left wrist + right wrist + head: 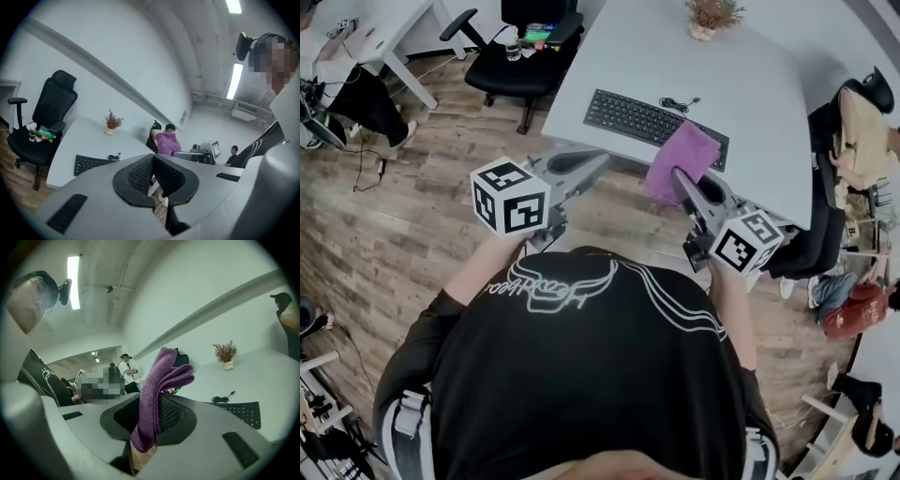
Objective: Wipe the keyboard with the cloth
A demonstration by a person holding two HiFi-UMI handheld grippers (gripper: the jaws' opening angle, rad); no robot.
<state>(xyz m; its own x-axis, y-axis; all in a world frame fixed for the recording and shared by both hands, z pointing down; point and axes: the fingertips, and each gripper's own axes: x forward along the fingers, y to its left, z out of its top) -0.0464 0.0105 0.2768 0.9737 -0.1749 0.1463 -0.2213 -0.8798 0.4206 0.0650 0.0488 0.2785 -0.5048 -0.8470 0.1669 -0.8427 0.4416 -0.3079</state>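
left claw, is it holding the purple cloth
No, the left claw is shut on nothing; the purple cloth sits pinched in the right claw.

A black office chair (pixel 520 56) stands well ahead and to the left of the left claw (pixel 598 161). A potted dry plant (pixel 712 17) sits far beyond the right claw (pixel 679 176), on the white desk (pixel 769 122).

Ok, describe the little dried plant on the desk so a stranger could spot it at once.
Find the large pale grey desk with the flat black keyboard along its near edge. Past the keyboard, at the desk's far side, stands a small pale pot of brownish dried sprigs. It alone stands upright there; the keyboard and the small coiled black cable lie flat.
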